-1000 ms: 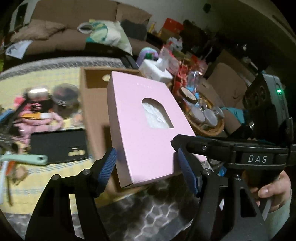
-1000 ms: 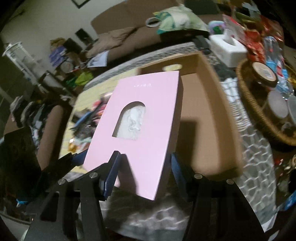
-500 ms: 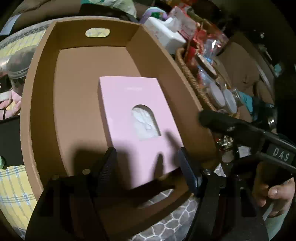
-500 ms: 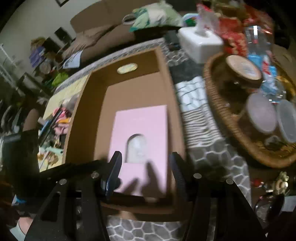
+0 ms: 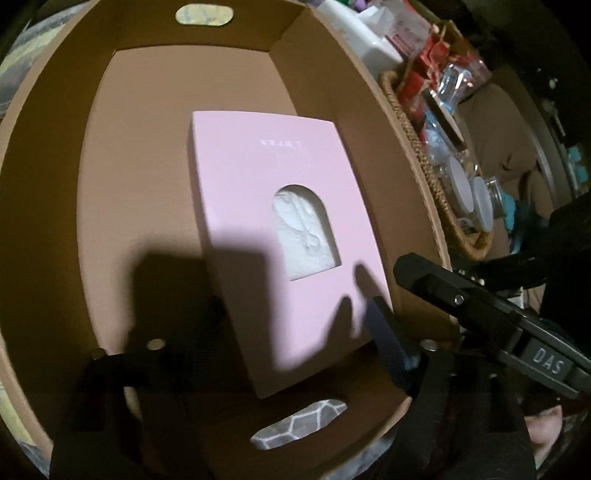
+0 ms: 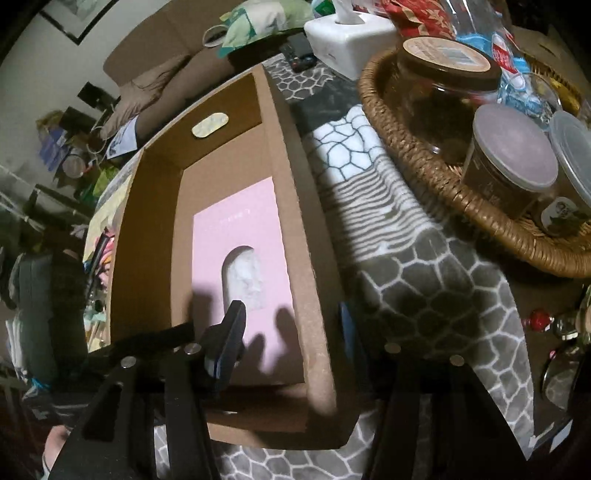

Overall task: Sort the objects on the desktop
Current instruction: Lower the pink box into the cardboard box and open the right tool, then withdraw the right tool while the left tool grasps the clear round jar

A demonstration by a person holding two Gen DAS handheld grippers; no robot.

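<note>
A flat pink box (image 5: 280, 192) with an arched window lies on the floor of an open cardboard box (image 5: 321, 85), against its right wall. My left gripper (image 5: 295, 332) hovers low over the pink box's near end. Its jaws are opening, the near end lies between them, and the pads do not press on it. In the right wrist view the pink box (image 6: 240, 236) lies in the same cardboard box (image 6: 295, 184). My right gripper (image 6: 288, 332) stands open astride the box's right wall, one finger over the pink box and one outside, gripping nothing.
A wicker basket (image 6: 424, 158) of lidded jars stands right of the cardboard box on a grey patterned cloth (image 6: 424, 295). A white tissue box (image 6: 347, 33) sits behind. Loose clutter (image 6: 99, 251) lies left of the cardboard box. A person's hand (image 5: 546, 432) holds the right gripper.
The pink box was held up in the air over the table; now it lies flat inside the cardboard box. Both grippers have come down towards the box, and the left jaws stand wider.
</note>
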